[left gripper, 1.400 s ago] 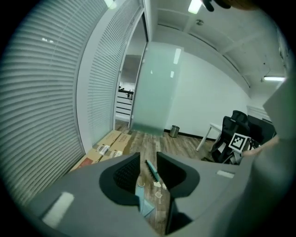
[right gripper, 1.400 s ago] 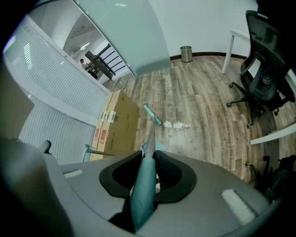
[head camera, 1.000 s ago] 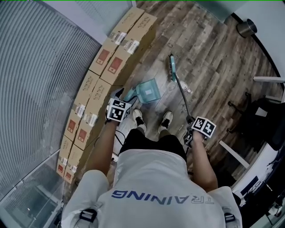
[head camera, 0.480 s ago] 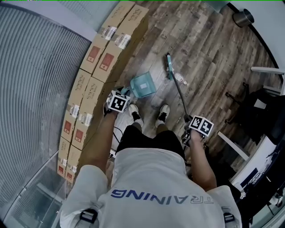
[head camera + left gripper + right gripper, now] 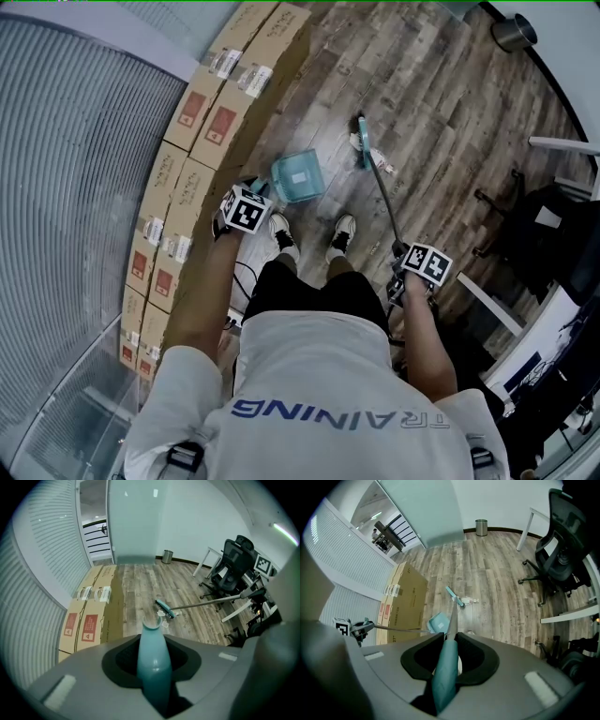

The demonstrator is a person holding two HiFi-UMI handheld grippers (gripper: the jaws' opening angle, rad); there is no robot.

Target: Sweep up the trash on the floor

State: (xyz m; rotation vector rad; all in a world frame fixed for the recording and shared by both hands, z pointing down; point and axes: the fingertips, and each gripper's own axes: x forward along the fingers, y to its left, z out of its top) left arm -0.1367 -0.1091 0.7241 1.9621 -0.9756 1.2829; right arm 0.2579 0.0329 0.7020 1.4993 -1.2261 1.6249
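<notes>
A teal dustpan (image 5: pixel 298 176) stands on the wooden floor in front of the person's feet. My left gripper (image 5: pixel 246 210) is at the top of its upright teal handle (image 5: pixel 153 665). Its jaws have just been closing, and they now press on the handle between them. My right gripper (image 5: pixel 423 266) is shut on the teal grip of the broom handle (image 5: pixel 444 679). The broom's long shaft slants forward to the teal broom head (image 5: pixel 362 141). Small white scraps of trash (image 5: pixel 382 166) lie on the floor beside the broom head, to the right of the dustpan.
Several cardboard boxes (image 5: pixel 202 122) line the curved slatted wall on the left. A metal bin (image 5: pixel 514 32) stands in the far corner. A black office chair (image 5: pixel 539 234) and white table legs (image 5: pixel 487 306) are at the right. The person's shoes (image 5: pixel 281 234) are just behind the dustpan.
My left gripper has come down onto the dustpan handle and its jaws have closed round it. The right gripper with the broom has shifted slightly.
</notes>
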